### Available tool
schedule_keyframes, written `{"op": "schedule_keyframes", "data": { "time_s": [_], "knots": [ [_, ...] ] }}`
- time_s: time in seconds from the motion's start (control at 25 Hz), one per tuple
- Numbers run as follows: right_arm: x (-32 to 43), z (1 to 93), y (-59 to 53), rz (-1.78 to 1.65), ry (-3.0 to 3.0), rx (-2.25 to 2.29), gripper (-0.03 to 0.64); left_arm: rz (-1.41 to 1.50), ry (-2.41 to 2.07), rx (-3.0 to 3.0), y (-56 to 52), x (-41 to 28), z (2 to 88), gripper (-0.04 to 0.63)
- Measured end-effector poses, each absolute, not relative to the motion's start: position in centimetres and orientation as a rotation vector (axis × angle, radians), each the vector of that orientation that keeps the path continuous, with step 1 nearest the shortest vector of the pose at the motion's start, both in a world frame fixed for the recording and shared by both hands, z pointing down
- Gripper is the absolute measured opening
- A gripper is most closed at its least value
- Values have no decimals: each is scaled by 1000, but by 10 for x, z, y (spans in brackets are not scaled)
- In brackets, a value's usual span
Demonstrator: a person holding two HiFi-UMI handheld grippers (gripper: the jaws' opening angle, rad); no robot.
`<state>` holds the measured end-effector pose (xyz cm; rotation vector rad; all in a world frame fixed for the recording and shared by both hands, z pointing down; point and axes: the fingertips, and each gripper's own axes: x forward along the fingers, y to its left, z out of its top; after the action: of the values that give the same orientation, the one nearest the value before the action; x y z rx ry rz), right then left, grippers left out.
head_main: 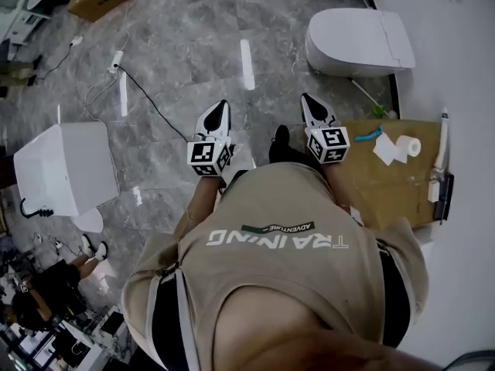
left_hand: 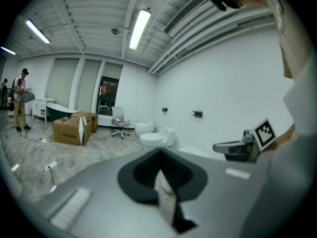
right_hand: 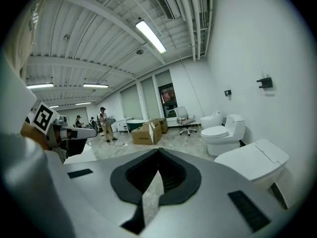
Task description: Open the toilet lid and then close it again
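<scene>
Left claw [head_main: 222, 107] and right claw [head_main: 308, 99] both closed, nothing in them.
They hung side by side before the person's chest, each with its jaws pressed together tip to tip. The toilet [head_main: 357, 43] stood well ahead on the floor [head_main: 178, 45], beside the wall, its lid [head_main: 371, 31] down and touched by neither.

Open marble floor [head_main: 201, 45] runs from the person to the front of the toilet [head_main: 360, 41], which backs onto the wall [head_main: 456, 91] at the right. A cardboard sheet [head_main: 387, 184] carrying a paper roll [head_main: 410, 145] crowds the right side. A cable [head_main: 147, 97] and a white unit [head_main: 66, 168] lie off to the left.
</scene>
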<state>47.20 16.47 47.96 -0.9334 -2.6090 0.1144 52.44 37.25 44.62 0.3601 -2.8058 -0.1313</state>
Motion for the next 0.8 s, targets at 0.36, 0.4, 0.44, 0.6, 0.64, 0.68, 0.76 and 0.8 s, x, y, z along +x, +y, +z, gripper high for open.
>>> {"op": "schedule_keyframes", "data": {
  "time_s": [0.36,0.4,0.44,0.6,0.64,0.68,0.76,0.8],
  "knots": [
    [375,512,145,141,-2533,-935,9,-205,-2812,423,329,403,436,5],
    [369,515,144,137,-2522,-940,9,-208,-2813,427,327,395,436,5],
    [364,518,145,131,-2511,-947,9,-210,-2811,429,326,387,435,5],
    [332,527,159,94,-2477,-968,9,-210,-2803,434,336,358,434,5],
    [323,526,165,83,-2473,-973,9,-206,-2802,435,342,352,435,5],
    [315,525,174,73,-2473,-978,9,-208,-2796,435,348,346,438,5],
    [298,519,192,55,-2480,-983,9,-232,-2777,430,364,334,447,5],
    [288,517,200,47,-2487,-979,9,-254,-2768,429,371,326,452,5]
  ]
}}
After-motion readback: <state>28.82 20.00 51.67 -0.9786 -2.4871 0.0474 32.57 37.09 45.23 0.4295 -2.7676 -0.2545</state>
